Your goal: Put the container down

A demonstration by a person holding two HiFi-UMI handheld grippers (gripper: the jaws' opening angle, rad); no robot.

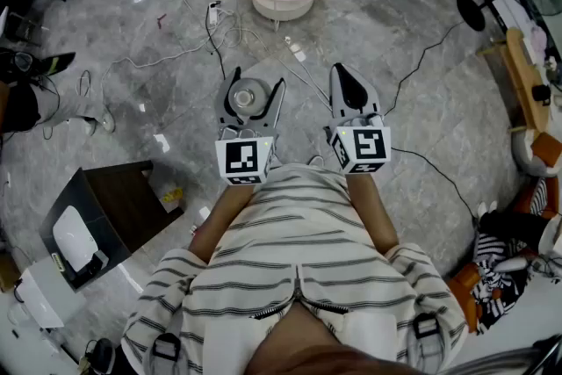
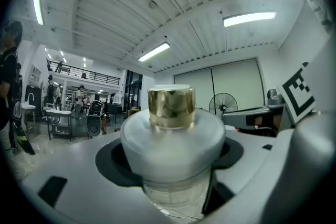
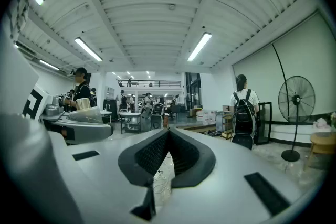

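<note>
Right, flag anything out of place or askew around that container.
Nothing stands out. The container sits upright in the left gripper, gold cap on, no spill visible. The right gripper is shut and empty. Only loose cables sprawl over the floor.

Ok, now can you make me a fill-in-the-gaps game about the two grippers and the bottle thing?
1. The container has a shiny ____ cap.
2. The left gripper is shut on it and holds it up above the ____.
3. The right gripper, with its jaws together, holds ____.

Missing words: gold; floor; nothing.
</note>
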